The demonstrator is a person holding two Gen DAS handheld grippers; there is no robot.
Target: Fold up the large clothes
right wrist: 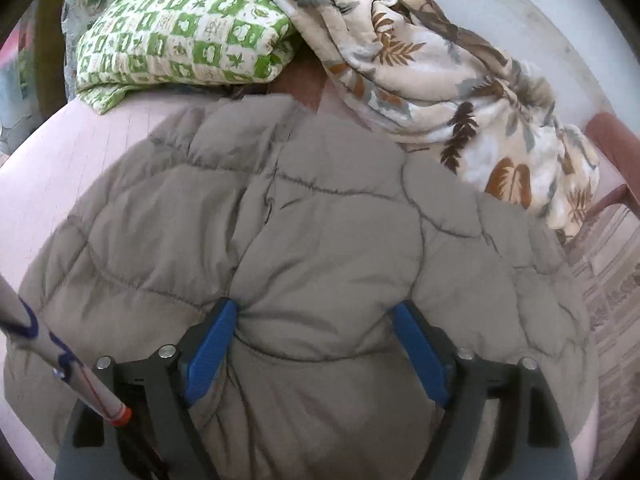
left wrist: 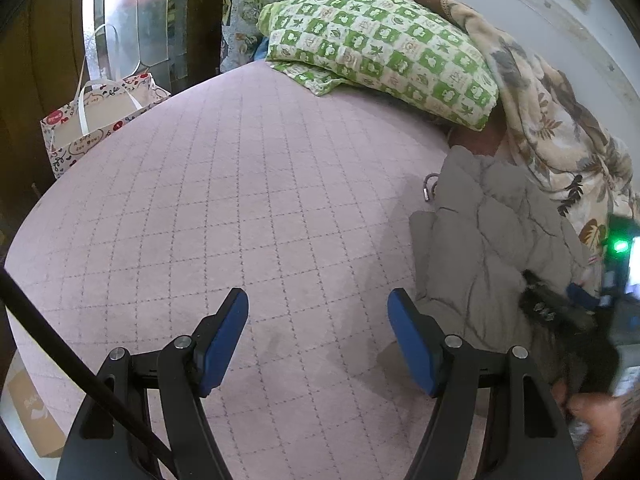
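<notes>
A grey quilted puffer jacket (right wrist: 304, 220) lies bunched on the pink quilted bed; in the left wrist view it (left wrist: 484, 248) sits at the right, with a dark fur trim (left wrist: 560, 320) by its near edge. My right gripper (right wrist: 314, 340) has its blue pads (right wrist: 212, 344) wide apart with a thick fold of the jacket bulging between them and touching both. My left gripper (left wrist: 318, 332) is open and empty over the bare bedspread, just left of the jacket. The right gripper body shows at the right edge of the left wrist view (left wrist: 624, 300).
A green checked pillow (left wrist: 384, 48) and a leaf-print blanket (right wrist: 460, 92) lie at the head of the bed by the white wall. A patterned paper gift bag (left wrist: 96, 120) stands off the bed's left edge. The pink bedspread (left wrist: 240, 200) spreads out left of the jacket.
</notes>
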